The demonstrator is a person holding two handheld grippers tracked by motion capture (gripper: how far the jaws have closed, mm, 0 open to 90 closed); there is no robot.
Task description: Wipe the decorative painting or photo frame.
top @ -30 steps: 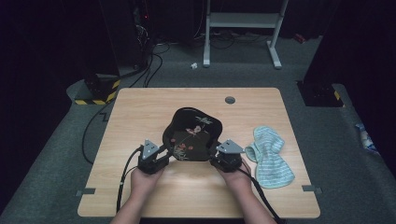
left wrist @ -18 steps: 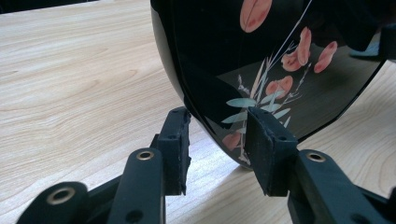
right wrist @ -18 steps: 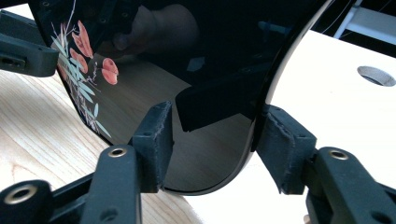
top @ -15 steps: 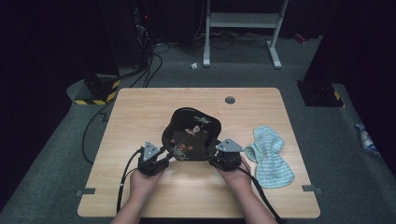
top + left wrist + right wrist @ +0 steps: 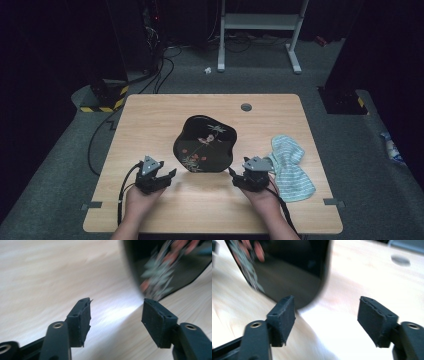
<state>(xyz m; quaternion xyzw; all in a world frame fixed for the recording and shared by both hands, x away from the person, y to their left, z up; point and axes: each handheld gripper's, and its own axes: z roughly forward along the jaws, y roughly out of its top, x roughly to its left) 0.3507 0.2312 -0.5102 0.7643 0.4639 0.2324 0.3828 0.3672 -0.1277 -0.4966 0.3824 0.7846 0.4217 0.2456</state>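
While both grippers rest near the table's (image 5: 150, 125) near edge, a black lacquered tray (image 5: 205, 144) painted with flowers lies flat at the table's middle, between them. The left gripper (image 5: 169, 176) has its jaws spread wide with nothing between them, just short of the tray's left rim. The right gripper (image 5: 236, 180) gapes likewise, empty. A striped light-blue cloth (image 5: 290, 165) lies by the right edge.

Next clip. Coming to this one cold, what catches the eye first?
A glossy black lacquer tray painted with flowers lies at the middle of the wooden table. The left gripper and right gripper sit near its front corners, both open with nothing between their fingers. A striped light-blue cloth lies crumpled to the tray's right.
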